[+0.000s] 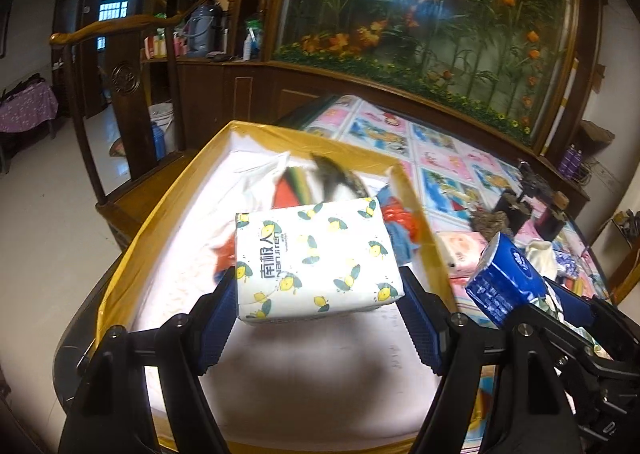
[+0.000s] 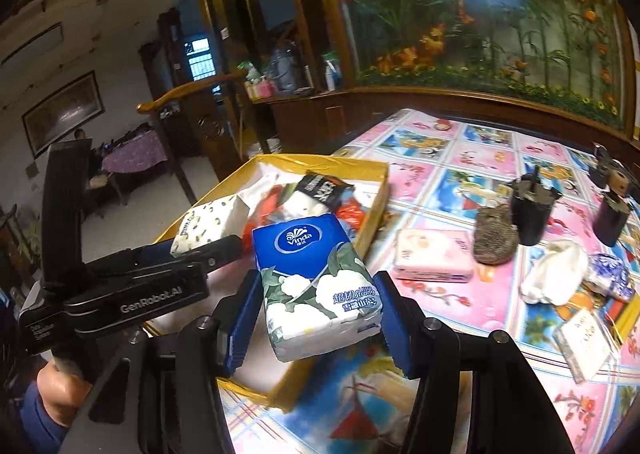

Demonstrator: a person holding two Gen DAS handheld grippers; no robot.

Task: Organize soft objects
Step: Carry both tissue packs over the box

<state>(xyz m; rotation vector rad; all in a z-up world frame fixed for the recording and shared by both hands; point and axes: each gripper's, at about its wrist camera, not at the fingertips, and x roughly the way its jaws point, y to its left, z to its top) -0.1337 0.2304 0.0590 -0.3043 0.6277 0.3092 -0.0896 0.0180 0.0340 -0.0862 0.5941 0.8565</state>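
1. The left gripper (image 1: 320, 310) is clamped on a white tissue pack printed with lemons (image 1: 316, 258); its blue pads press the pack's two long sides.
2. That pack hangs above the white floor of the yellow-rimmed cardboard box (image 1: 168, 210), its long axis running away from the camera toward the box's far wall, the printed side up.
3. The right gripper (image 2: 316, 318) grips a blue Vinda tissue pack (image 2: 316, 278) with white flowers, pads against its long sides.
4. The Vinda pack is above the near right corner of the box, long axis pointing away and slightly left, logo end farthest from the camera.
5. Only the left wrist view looks straight down into the box: blurred red, blue and striped soft items (image 1: 320, 182) are heaped at its far end.
6. Only the right wrist view shows the tablecloth's (image 2: 460, 174) loose things: a pink tissue pack (image 2: 434, 256), a brown knitted lump (image 2: 496, 240), a white cloth (image 2: 556, 272), a blue-and-white patterned bundle (image 2: 612, 274) and two dark cups (image 2: 534, 210).
7. The right wrist view also shows a hand (image 2: 60, 386) holding the left gripper's handle.
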